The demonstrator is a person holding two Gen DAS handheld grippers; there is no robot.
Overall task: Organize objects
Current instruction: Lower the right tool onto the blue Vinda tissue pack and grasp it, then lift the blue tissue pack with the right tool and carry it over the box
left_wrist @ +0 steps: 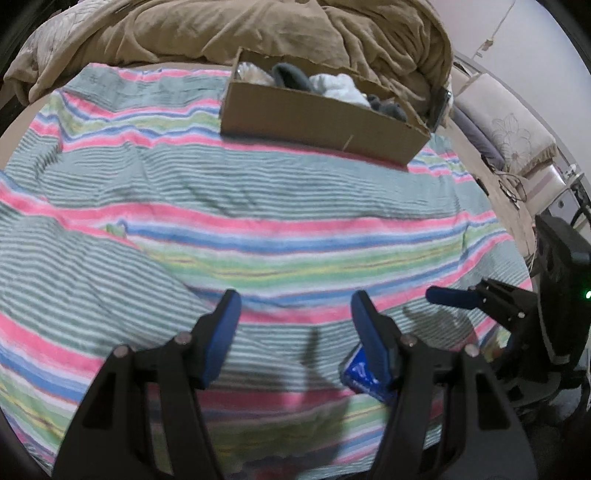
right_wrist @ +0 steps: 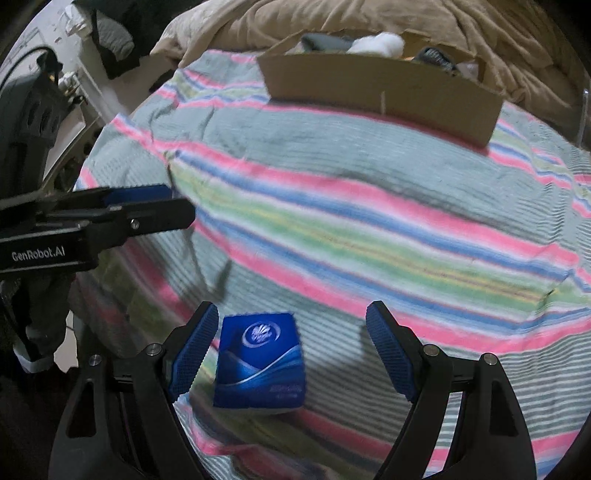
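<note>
A small blue packet [right_wrist: 260, 363] lies on the striped bedspread [right_wrist: 369, 221], between the fingers of my right gripper [right_wrist: 291, 332], nearer the left finger. The right gripper is open and not touching it. In the left wrist view a corner of the packet [left_wrist: 360, 373] shows behind the right finger. My left gripper [left_wrist: 295, 314] is open and empty above the bedspread [left_wrist: 258, 206]. The right gripper [left_wrist: 454, 297] shows in the left wrist view at the right. The left gripper [right_wrist: 147, 206] shows side-on in the right wrist view at the left.
A low cardboard box [left_wrist: 317, 118] with grey and white soft items stands at the far side of the bed; it also shows in the right wrist view [right_wrist: 384, 92]. A rumpled tan duvet [left_wrist: 258, 29] lies behind it. Furniture and cables [left_wrist: 517, 173] stand beyond the bed's right edge.
</note>
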